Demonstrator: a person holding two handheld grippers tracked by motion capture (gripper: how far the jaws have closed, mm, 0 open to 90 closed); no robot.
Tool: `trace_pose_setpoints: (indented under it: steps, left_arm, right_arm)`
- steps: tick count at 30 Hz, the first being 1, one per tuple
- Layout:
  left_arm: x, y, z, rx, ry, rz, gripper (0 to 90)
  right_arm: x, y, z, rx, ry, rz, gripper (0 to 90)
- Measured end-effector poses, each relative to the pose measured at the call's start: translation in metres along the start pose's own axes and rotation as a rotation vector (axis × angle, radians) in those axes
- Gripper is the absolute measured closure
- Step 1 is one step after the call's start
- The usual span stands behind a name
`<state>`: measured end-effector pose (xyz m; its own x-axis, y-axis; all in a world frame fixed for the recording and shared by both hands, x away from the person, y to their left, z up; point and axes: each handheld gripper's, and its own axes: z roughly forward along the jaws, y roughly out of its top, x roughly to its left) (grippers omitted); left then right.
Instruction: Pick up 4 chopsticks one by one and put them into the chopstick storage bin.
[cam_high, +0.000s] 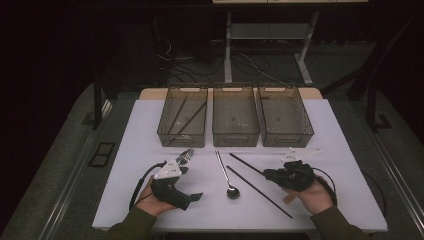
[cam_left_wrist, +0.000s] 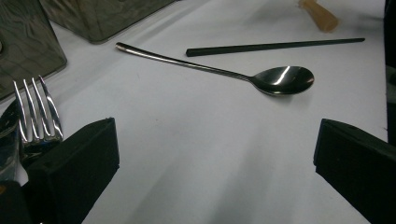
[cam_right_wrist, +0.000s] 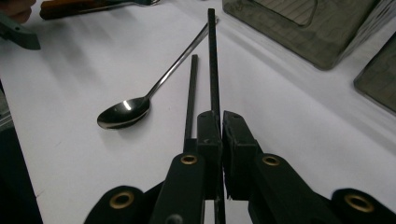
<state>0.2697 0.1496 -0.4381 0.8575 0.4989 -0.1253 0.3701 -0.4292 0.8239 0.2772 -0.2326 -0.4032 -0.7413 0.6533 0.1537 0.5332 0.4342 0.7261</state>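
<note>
- My right gripper (cam_right_wrist: 218, 135) has its jaws pinched tight on a black chopstick (cam_right_wrist: 212, 60), which runs away toward 12 o'clock in the right gripper view.
- A second chopstick (cam_high: 260, 192) lies flat on the white table (cam_high: 325, 135), just at 9 o'clock of the held one.
- The spoon (cam_high: 226, 175) rests at table centre, bowl toward 6 o'clock.
- My left gripper (cam_left_wrist: 215, 154) stands wide, nothing between its jaws, a fork (cam_left_wrist: 37, 112) just at its 9 o'clock.
- Three bins (cam_high: 235, 120) line up at 12 o'clock.

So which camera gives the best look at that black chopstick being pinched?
The right gripper view: the right gripper is shut on the chopstick, seen close. The high view shows it small. The left gripper view shows the other chopstick lying on the table.
</note>
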Motion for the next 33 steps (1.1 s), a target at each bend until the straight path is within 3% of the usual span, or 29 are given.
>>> trace_pose_setpoints:
  steps: [8,14,17,33]
  left_arm:
    - [-0.003,-0.003,-0.007,-0.008,-0.02,0.039,0.0]
    - [-0.002,-0.005,-0.007,-0.022,-0.034,0.029,0.0]
    - [-0.003,-0.005,-0.005,-0.006,-0.037,0.04,0.0]
    - [-0.001,-0.005,-0.004,0.0,-0.027,0.027,0.0]
  right_arm:
    - [-0.004,0.01,0.002,-0.009,0.007,-0.003,86.4]
    - [-0.007,0.021,0.005,-0.026,0.011,-0.003,86.3]
    - [-0.006,0.025,0.005,-0.032,0.013,-0.014,86.3]
    - [-0.01,0.056,0.016,-0.074,0.031,-0.016,86.3]
